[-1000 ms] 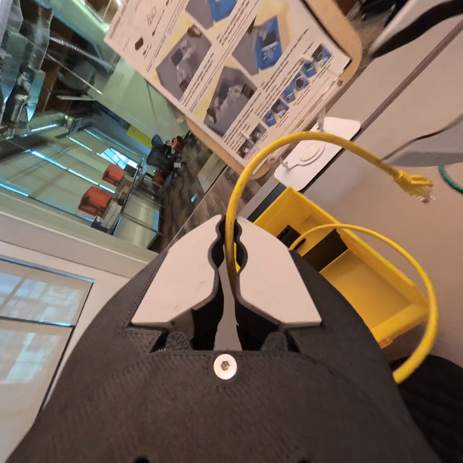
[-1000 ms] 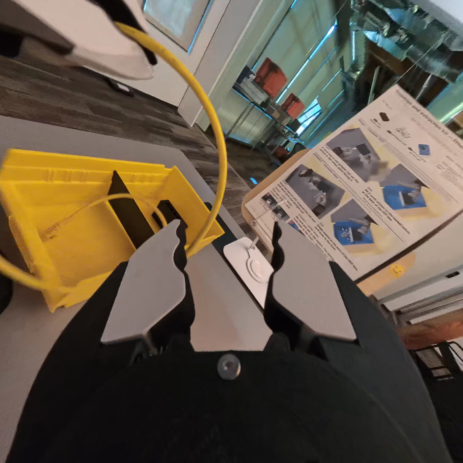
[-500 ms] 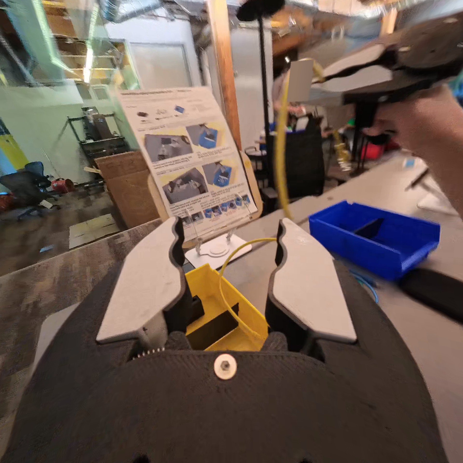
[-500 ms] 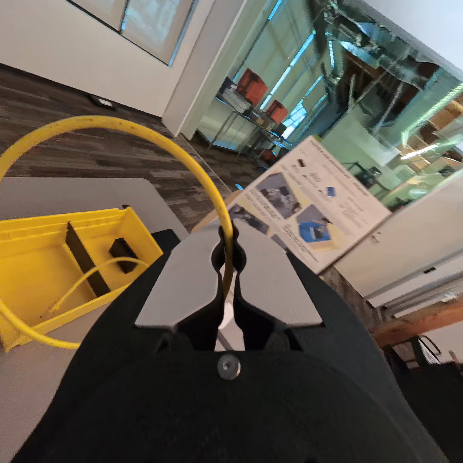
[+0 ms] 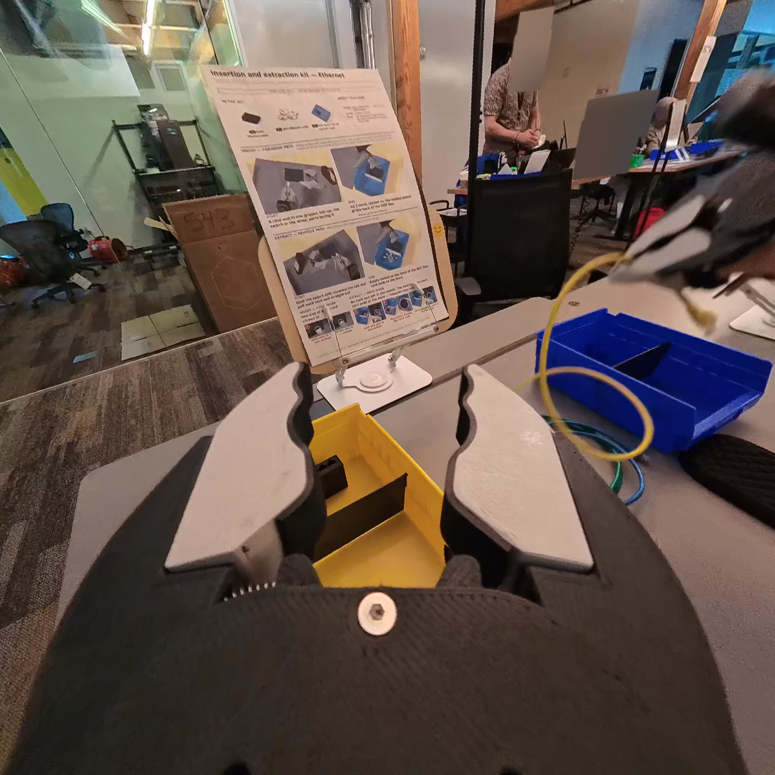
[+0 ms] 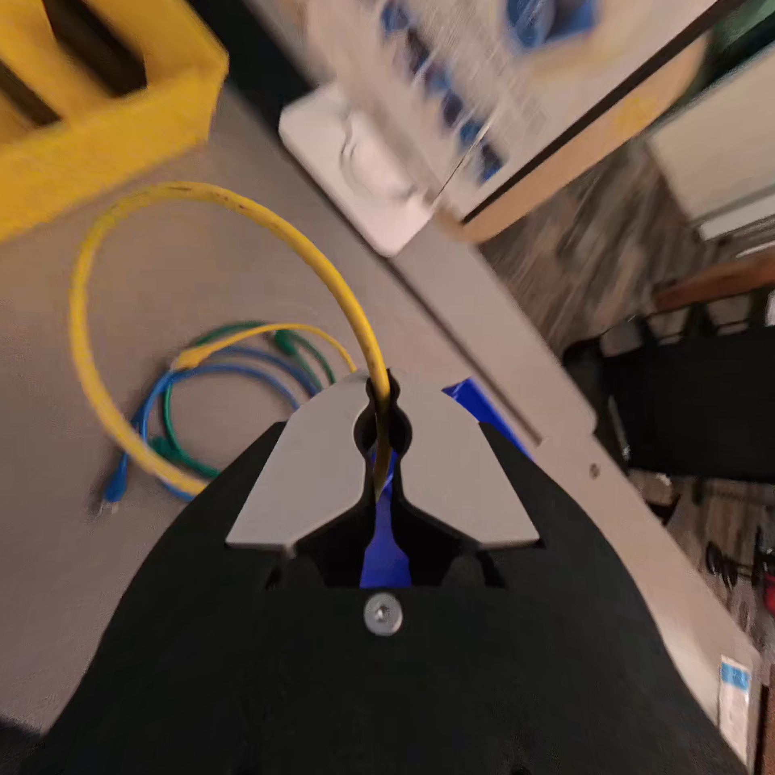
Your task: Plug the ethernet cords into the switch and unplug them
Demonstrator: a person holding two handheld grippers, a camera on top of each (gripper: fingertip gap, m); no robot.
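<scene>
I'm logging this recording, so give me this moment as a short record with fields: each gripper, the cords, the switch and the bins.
left gripper: jaws open, holding nothing, above the yellow bin
right gripper: jaws shut on the yellow cord
yellow cord: hangs in a loop, one plug dangling free
switch: black, in the yellow bin's far compartment, no cord seen in it
blue bin: on the table, black divider inside
green cord and blue cord: loose on the table
</scene>
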